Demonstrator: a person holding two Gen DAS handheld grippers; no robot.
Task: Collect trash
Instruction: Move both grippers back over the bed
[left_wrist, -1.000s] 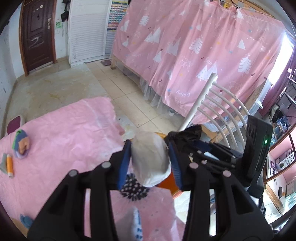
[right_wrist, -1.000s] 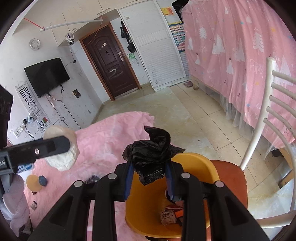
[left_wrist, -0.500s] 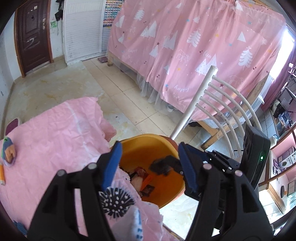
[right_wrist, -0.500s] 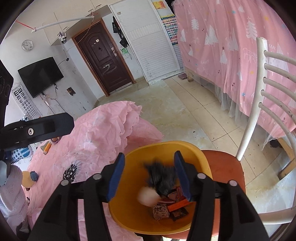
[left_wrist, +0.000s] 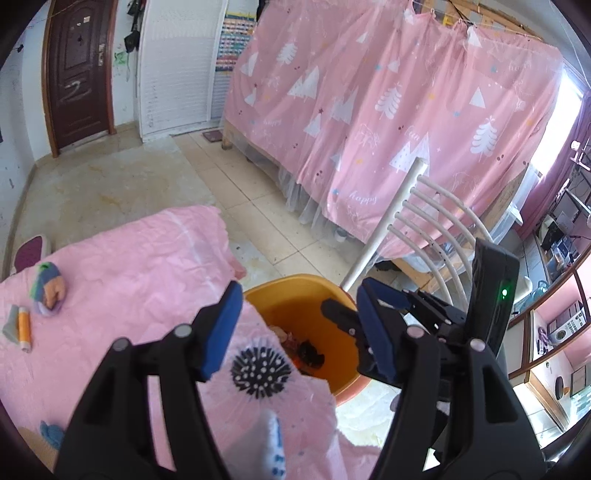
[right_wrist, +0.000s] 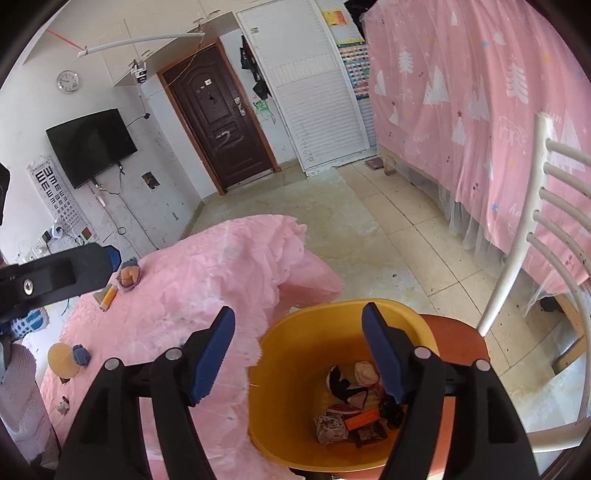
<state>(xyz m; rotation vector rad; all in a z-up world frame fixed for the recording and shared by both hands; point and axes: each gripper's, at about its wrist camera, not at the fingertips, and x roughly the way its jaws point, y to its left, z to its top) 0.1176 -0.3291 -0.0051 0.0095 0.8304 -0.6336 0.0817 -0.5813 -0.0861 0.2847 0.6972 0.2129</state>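
An orange bin (right_wrist: 280, 391) stands on a red chair seat (right_wrist: 461, 347) beside the pink-covered table (right_wrist: 207, 295). It holds several pieces of trash, among them a black bag (right_wrist: 341, 386), a pale crumpled wad (right_wrist: 365, 372) and wrappers (right_wrist: 330, 428). My right gripper (right_wrist: 299, 354) is open and empty above the bin. My left gripper (left_wrist: 301, 332) is open and empty over the table edge, with the bin (left_wrist: 332, 295) just beyond it. The right gripper's body (left_wrist: 424, 314) shows at the right of the left wrist view.
A white slatted chair back (right_wrist: 517, 280) rises right of the bin. Small items lie on the table's far side: a fabric toy (left_wrist: 48, 288), an orange tube (left_wrist: 24, 325), a yellow disc (right_wrist: 62, 360). A pink curtain (left_wrist: 388, 110) hangs behind; tiled floor lies beyond the table.
Both grippers opened. The white wad left my left gripper and the black bag left my right gripper; both now lie in the bin.
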